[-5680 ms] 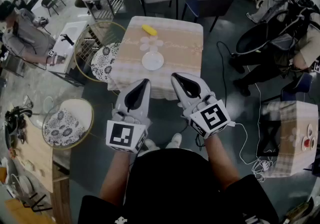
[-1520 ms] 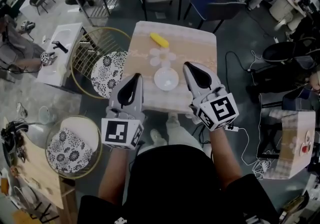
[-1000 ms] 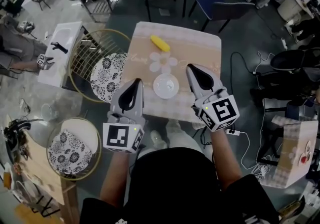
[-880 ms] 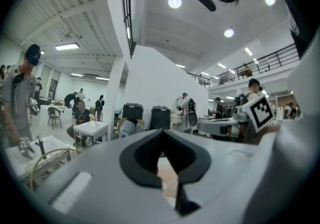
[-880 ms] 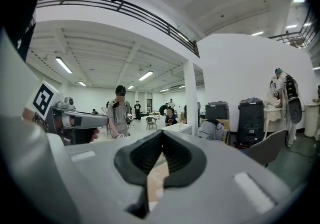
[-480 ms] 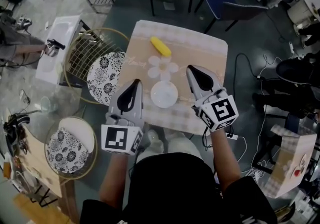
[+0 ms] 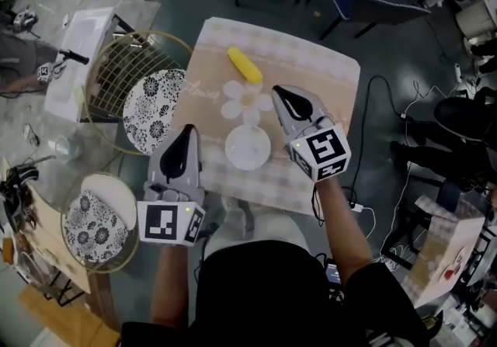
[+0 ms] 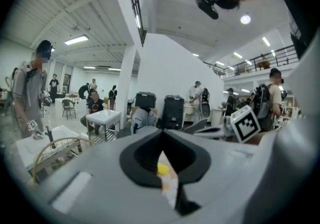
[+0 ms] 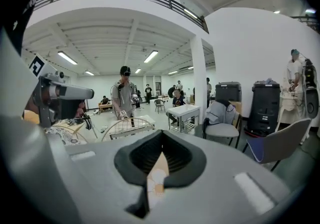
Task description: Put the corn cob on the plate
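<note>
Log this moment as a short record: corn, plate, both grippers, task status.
plate: white, empty, near the front edge of the table
corn cob: on the table, beyond the plate, untouched
left gripper: shut, empty, by the table's left edge
right gripper: shut, empty, right of the plate
task status: corn cob not yet picked up
</note>
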Available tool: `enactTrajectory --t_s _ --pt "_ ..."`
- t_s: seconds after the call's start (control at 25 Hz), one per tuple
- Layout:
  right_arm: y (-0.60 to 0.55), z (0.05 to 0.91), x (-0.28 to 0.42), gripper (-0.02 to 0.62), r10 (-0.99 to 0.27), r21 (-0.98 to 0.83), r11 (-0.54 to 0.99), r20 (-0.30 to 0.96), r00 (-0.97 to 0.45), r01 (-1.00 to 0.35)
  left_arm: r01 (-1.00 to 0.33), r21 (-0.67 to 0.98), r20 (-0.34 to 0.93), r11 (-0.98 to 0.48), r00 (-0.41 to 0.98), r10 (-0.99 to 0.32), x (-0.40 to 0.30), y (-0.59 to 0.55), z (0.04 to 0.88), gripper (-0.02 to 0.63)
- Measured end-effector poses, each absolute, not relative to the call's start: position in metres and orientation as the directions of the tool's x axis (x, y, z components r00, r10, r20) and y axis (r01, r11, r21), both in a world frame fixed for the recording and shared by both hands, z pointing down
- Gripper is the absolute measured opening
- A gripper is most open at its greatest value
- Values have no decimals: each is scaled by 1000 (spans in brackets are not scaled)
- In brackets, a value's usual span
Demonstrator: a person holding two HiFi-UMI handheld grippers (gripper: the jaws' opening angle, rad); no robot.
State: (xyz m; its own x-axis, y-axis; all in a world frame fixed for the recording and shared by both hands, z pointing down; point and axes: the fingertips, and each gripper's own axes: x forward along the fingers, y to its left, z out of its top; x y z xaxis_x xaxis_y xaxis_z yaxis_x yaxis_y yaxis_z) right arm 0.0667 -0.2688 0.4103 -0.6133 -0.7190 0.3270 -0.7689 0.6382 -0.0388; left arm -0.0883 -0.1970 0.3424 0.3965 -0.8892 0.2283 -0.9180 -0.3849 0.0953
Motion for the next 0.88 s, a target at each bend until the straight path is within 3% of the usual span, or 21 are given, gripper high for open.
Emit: enactTrajectory --t_s 0.64,0.88 --pt "-359 562 38 2 -595 -48 673 559 -578 -738 -937 119 309 -327 348 -885 -101 -197 389 8" --pt "-378 606 30 60 -541 -65 675 634 -553 -735 -943 119 326 -312 334 -884 -103 -193 398 8"
